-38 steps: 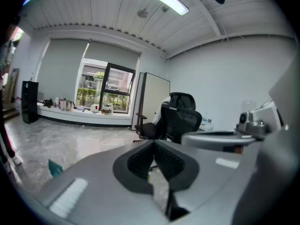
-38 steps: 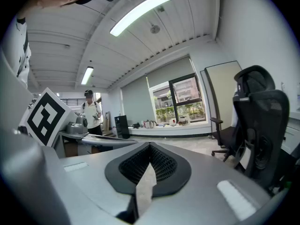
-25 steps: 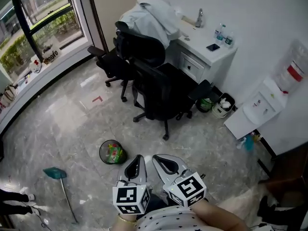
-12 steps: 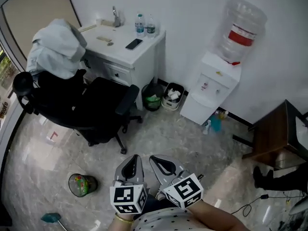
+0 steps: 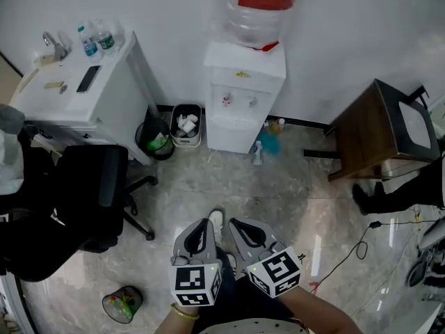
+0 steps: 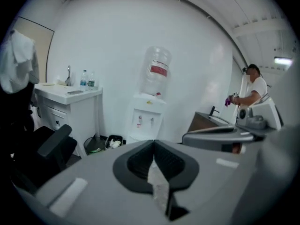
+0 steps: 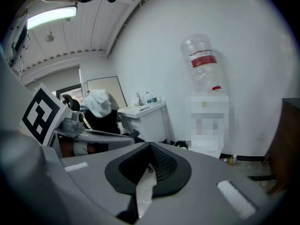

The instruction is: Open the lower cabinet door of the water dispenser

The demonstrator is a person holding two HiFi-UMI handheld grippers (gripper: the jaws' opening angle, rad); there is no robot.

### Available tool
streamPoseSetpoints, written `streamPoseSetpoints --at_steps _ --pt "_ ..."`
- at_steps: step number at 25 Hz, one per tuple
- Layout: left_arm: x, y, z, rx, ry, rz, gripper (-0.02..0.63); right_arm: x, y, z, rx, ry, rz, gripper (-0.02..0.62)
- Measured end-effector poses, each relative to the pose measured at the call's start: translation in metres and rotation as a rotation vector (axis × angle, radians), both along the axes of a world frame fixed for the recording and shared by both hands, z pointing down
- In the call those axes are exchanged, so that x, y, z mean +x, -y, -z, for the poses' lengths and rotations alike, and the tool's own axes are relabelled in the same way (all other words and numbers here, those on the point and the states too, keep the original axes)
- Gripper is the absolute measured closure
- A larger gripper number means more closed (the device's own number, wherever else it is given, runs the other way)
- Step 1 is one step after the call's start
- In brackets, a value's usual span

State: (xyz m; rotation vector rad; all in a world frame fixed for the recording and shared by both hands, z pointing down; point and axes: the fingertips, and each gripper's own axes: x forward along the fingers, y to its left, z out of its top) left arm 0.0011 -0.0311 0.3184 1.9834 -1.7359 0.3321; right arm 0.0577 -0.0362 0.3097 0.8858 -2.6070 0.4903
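Observation:
The white water dispenser stands against the far wall with a clear bottle on top, and its lower cabinet door is closed. It also shows in the left gripper view as the dispenser and, partly blurred, in the right gripper view as the dispenser. My left gripper and right gripper are side by side low in the head view, well short of the dispenser across bare floor. The left gripper and the right gripper are both shut, with nothing between the jaws.
A white desk and a black office chair are on the left. Two waste bins stand left of the dispenser, a teal spray bottle right of it. A brown side table is on the right. A person stands beyond it.
The view has swung from the chair and desk round to the dispenser, which is now straight ahead at top centre. Both grippers turned with it and stayed shut side by side.

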Motion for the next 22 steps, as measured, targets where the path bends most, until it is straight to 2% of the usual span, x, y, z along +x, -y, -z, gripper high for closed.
streamPoseSetpoints --at_steps 7,12,16,21,22 --pt "0.015 0.121 -0.108 -0.122 -0.043 -0.135 0.6 0.029 0.137 -0.094 -0.058 -0.085 -0.175 0.6" --pt "0.021 0.21 -0.2 -0.162 -0.011 -0.225 0.6 0.044 0.25 -0.2 -0.047 -0.132 -0.274 0.6" --pt "0.028 0.257 -0.279 -0.221 -0.009 -0.275 0.6 0.066 0.315 -0.292 -0.087 -0.168 -0.37 0.601" --pt "0.029 0.291 -0.366 -0.288 -0.045 -0.273 0.6 0.082 0.371 -0.399 -0.103 -0.28 -0.342 0.6" --pt "0.029 0.297 -0.38 -0.298 -0.058 -0.271 0.6 0.087 0.381 -0.416 -0.116 -0.289 -0.341 0.578"
